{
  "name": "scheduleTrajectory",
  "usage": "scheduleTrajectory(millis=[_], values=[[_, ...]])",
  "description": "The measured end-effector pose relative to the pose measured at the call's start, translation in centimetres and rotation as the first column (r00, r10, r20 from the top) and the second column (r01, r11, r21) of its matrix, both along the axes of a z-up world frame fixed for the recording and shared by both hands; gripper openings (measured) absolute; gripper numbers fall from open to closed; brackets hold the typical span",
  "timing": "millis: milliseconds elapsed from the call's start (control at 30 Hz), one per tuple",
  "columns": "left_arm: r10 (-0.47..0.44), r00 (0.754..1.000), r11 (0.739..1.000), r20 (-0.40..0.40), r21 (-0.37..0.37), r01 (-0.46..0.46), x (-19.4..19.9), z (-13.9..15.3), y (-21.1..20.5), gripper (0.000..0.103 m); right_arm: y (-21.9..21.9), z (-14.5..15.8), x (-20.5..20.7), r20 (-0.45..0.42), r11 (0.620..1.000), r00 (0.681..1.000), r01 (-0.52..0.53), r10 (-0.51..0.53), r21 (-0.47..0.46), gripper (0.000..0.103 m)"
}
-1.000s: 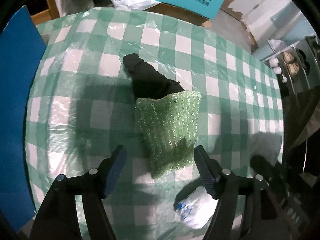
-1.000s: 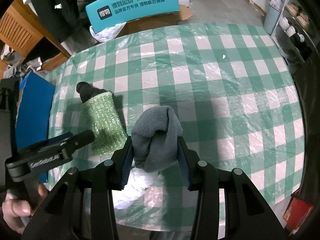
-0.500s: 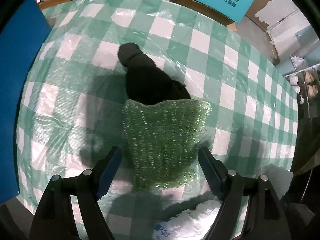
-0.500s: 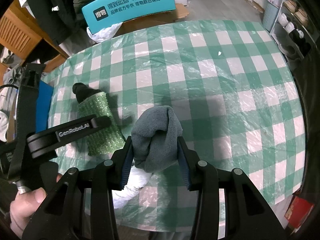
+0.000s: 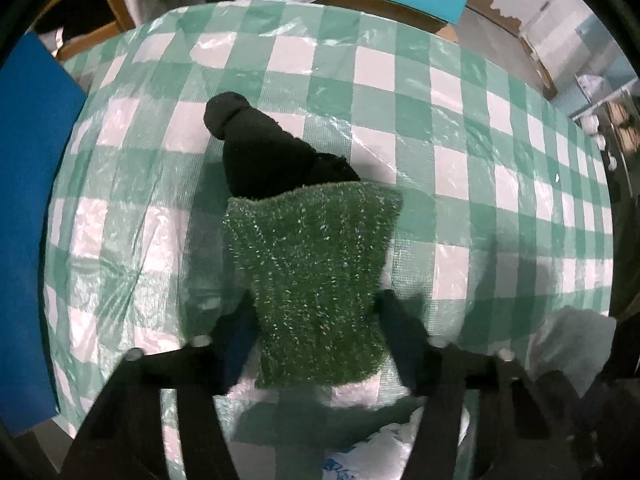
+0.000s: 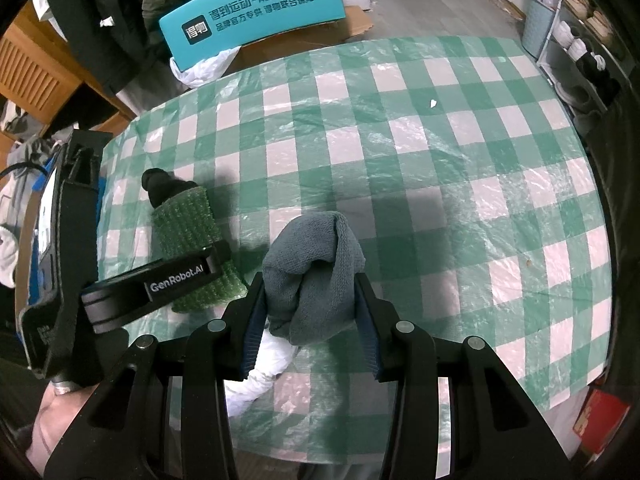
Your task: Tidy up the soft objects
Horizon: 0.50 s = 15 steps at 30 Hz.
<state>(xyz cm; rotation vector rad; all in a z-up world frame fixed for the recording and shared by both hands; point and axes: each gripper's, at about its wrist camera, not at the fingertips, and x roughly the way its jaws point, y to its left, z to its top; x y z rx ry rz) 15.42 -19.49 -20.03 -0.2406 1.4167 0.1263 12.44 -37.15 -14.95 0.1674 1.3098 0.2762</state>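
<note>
A fuzzy green cloth [image 5: 312, 280] lies on the green-and-white checked table [image 5: 440, 128], partly over a black cloth [image 5: 264, 160]. My left gripper [image 5: 314, 320] is open, its fingers on either side of the green cloth's near end; it also shows in the right wrist view [image 6: 208, 258] over that cloth [image 6: 186, 232]. My right gripper [image 6: 310, 296] is shut on a bunched grey cloth [image 6: 316, 272] and holds it above the table. The black cloth [image 6: 160, 188] pokes out beyond the green one.
A white plastic bag [image 6: 260, 372] lies at the table's near edge below my right gripper. A blue board [image 5: 24, 200] stands along the left side. A teal sign [image 6: 252, 16], cardboard and hanging clothes are behind the table; shelves [image 6: 580, 40] stand at the right.
My left gripper has moved forward and down, so its open fingers now straddle the green cloth's near end. My right gripper has kept still with the grey cloth.
</note>
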Motion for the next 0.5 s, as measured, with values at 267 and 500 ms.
scheduleTrajectory(millis=[267,500], values=[[-0.024,1.000,0.998,-0.002,-0.059,0.024,-0.4,0.0,0.9,0.016,0.1,0.2,-0.1,0.002,1.000,1.000,0.000,0.000,-0.004,0.041],[-0.057,0.998,0.995,0.022,-0.078,0.058,-1.8,1.2,1.9,0.015,0.5,0.6,-0.1,0.008,1.000,1.000,-0.006,0.006,-0.006,0.041]])
